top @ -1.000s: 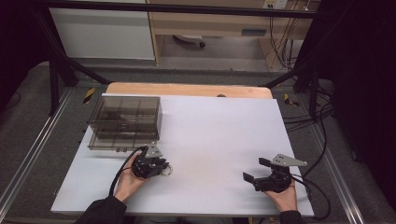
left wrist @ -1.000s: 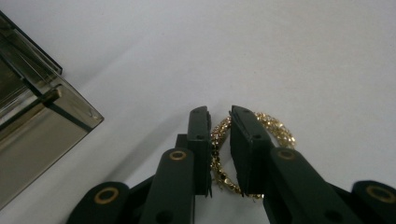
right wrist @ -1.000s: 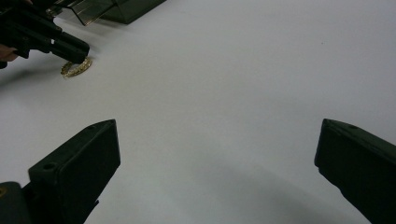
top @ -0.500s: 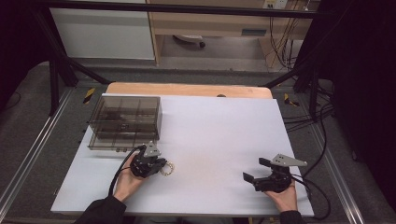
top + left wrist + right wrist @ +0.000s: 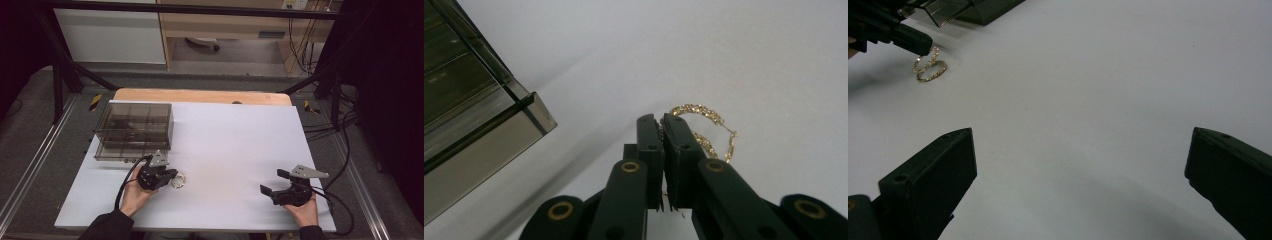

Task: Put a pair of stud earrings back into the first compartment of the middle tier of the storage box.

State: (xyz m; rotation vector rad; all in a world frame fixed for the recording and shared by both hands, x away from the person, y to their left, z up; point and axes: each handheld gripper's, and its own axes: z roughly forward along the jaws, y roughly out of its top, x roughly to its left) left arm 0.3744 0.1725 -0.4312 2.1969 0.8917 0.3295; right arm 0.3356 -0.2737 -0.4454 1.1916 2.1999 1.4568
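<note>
A twisted gold hoop (image 5: 704,120), a piece of jewellery, rests on the white table (image 5: 235,145) with its near edge pinched between the jaws of my left gripper (image 5: 661,120). In the high view my left gripper (image 5: 172,176) sits at the front left, and the gold hoop (image 5: 179,180) pokes out to the right of its tips. My right gripper (image 5: 272,182) rests at the front right, open, with nothing between its jaws. Looking along my right gripper (image 5: 1080,150), the gold hoop (image 5: 930,67) lies far off at the upper left, under the left gripper's tips.
A smoky transparent box (image 5: 134,129) with several compartments stands at the left, just behind my left hand. Its corner (image 5: 534,107) is close to the left jaws. A wooden strip (image 5: 200,95) runs along the table's far edge. Cables trail from both grippers.
My left gripper has barely shifted and still has the hoop at its tips. The right gripper has not moved.
</note>
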